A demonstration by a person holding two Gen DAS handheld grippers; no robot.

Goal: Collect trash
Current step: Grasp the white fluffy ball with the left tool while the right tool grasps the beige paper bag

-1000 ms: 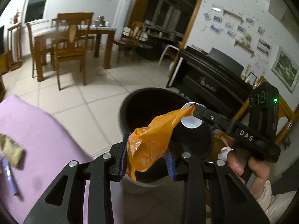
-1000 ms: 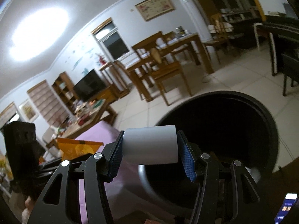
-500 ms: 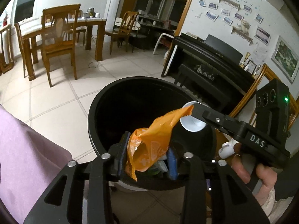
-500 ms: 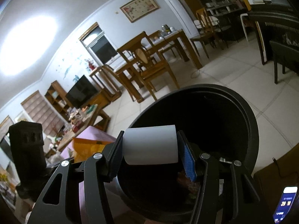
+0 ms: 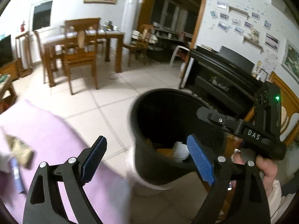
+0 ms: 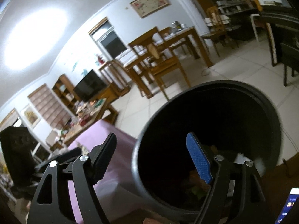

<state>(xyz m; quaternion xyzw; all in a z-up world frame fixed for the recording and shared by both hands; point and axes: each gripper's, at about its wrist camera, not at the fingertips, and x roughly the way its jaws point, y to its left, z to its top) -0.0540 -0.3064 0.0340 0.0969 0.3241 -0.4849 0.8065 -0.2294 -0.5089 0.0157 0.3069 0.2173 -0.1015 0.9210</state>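
Note:
A black trash bin [image 5: 142,130] stands on the tiled floor beside a purple-covered table [image 5: 56,141]. Inside it lie an orange wrapper [image 5: 164,152] and a white crumpled piece [image 5: 180,149]. My left gripper [image 5: 147,156] is open and empty, its jaws spread wide over the bin's near rim. My right gripper [image 6: 151,158] is open and empty above the bin [image 6: 252,97]; its body shows in the left wrist view [image 5: 257,130]. A tan wrapper [image 5: 18,147] and a blue tube [image 5: 16,175] lie on the purple table at the left.
A wooden dining table with chairs [image 5: 80,50] stands across the tiled floor. A black piano [image 5: 224,74] is against the right wall behind the bin. A cluttered low table [image 6: 87,112] and a TV [image 6: 91,85] are in the right wrist view.
Both grippers opened. The orange wrapper left my left gripper and the white paper cup left my right gripper; both dropped into the bin. Both grippers pulled back toward the table.

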